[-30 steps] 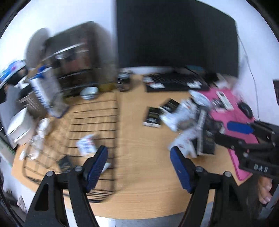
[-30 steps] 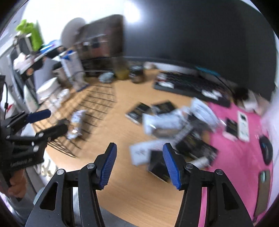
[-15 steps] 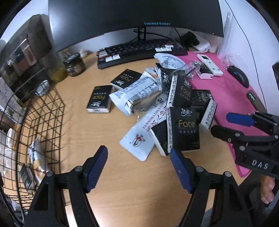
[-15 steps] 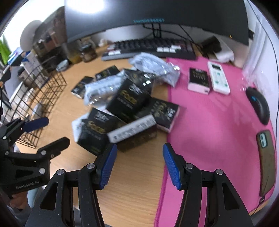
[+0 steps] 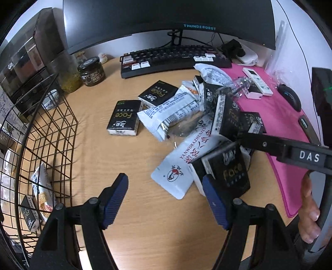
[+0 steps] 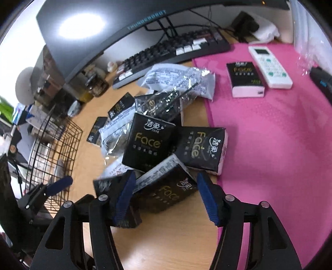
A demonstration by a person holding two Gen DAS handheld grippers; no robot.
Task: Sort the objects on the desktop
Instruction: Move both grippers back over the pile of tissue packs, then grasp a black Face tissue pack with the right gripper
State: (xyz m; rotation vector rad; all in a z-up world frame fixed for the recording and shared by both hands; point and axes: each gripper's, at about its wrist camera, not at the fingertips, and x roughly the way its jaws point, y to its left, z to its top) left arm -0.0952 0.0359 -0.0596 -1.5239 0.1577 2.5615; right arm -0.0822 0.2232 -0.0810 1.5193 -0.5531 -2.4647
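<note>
A heap of black "Face" tissue packs (image 6: 151, 141) and white snack packets (image 5: 176, 116) lies on the wooden desk beside the pink mat (image 6: 269, 135). My right gripper (image 6: 166, 174) is low over the heap's near end. Its jaws are opening, and one black tissue pack (image 6: 166, 191) lies between the blue pads without being pressed. My left gripper (image 5: 164, 176) stands open above bare desk, its right pad next to a white packet (image 5: 176, 176) and a tissue pack (image 5: 232, 172). The black wire basket (image 5: 51, 135) at the left holds a snack packet (image 5: 43, 193) and a tissue pack (image 5: 29, 216).
A keyboard (image 5: 170, 60) and a monitor (image 5: 166, 18) stand at the back, with a dark jar (image 5: 91, 71) to their left. On the pink mat lie a tissue pack (image 6: 244, 79), a white remote (image 6: 269, 66), a mouse (image 5: 290, 97) and a phone (image 5: 307, 126). A hand (image 5: 309, 216) grips the right tool.
Both grippers swung from the basket side over to the heap and came down close to it. The right jaws stand wider than before, now astride a black tissue pack.
</note>
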